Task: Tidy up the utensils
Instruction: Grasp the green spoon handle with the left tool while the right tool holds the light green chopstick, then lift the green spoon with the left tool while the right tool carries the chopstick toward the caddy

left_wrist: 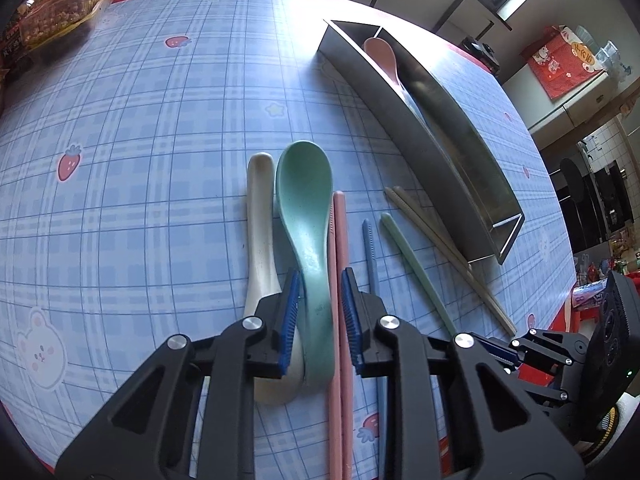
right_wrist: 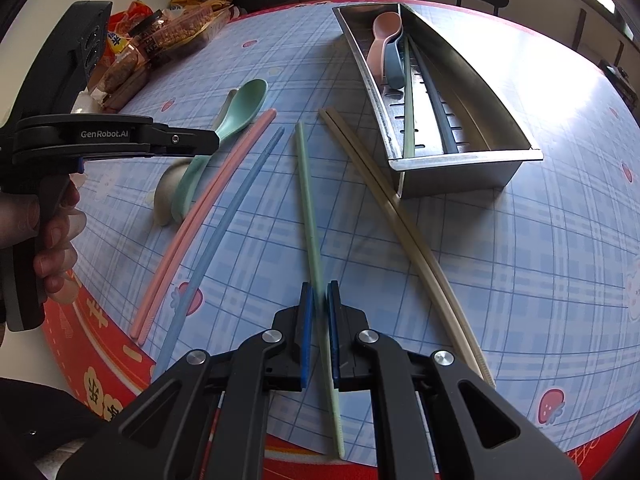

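Observation:
My left gripper (left_wrist: 320,292) is shut on the handle of the green spoon (left_wrist: 304,184), which lies against a white spoon (left_wrist: 260,216) on the blue checked table; the right wrist view shows this gripper (right_wrist: 208,138) from the side. My right gripper (right_wrist: 320,304) is shut on a pale green chopstick (right_wrist: 306,184) that slants across the cloth. The metal tray (right_wrist: 460,170) at the back right holds a pink spoon (right_wrist: 380,36), a blue spoon, and a green and a blue chopstick.
A pink chopstick pair (right_wrist: 208,216), one blue chopstick (right_wrist: 228,216) and a beige pair (right_wrist: 400,216) lie loose between the spoons and the tray. Snack packs (right_wrist: 168,36) crowd the far left. A person's hand (right_wrist: 52,240) holds the left gripper's handle. The red table edge (right_wrist: 100,360) is near.

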A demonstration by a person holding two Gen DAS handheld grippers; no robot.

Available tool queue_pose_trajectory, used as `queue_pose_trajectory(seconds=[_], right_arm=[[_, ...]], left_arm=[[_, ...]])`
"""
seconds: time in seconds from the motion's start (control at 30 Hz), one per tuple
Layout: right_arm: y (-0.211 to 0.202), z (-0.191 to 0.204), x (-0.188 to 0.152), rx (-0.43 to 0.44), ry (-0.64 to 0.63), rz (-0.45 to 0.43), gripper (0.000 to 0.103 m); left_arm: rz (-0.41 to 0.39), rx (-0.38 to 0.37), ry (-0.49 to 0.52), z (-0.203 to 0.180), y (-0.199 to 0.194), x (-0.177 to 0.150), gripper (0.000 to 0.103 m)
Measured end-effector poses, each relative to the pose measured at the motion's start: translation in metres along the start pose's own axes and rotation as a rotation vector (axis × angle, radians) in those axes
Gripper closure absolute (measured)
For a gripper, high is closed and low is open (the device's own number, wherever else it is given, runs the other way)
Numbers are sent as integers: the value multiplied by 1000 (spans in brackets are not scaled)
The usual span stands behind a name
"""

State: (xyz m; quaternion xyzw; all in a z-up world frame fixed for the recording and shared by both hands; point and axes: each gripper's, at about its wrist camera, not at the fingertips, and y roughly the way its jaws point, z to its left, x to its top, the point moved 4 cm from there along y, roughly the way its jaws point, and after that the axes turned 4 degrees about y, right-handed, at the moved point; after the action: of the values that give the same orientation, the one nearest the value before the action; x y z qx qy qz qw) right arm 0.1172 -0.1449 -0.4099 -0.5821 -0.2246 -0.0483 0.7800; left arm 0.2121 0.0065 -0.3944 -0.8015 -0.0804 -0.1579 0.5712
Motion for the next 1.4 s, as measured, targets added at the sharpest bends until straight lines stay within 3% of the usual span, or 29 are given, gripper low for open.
queue_pose_trajectory(seconds=[0.27, 0.4, 0.7, 1.13, 1.4], right_arm=[[-1, -2, 1, 13, 5, 2, 95], [-1, -2, 2, 17, 6, 3, 95], [0, 0, 3, 10, -7, 6, 95], [8, 19, 10, -60, -99, 25, 96], [-5, 11, 10, 101, 35, -9, 97]], left_arm=[[-3, -53, -30, 4, 6, -3, 86], [-7, -82, 15, -5, 3, -6, 86], [21, -58, 27, -9, 12, -14, 91], [-73, -107, -62, 1, -34, -40, 92], [-92, -139, -121, 3, -51, -76, 92]])
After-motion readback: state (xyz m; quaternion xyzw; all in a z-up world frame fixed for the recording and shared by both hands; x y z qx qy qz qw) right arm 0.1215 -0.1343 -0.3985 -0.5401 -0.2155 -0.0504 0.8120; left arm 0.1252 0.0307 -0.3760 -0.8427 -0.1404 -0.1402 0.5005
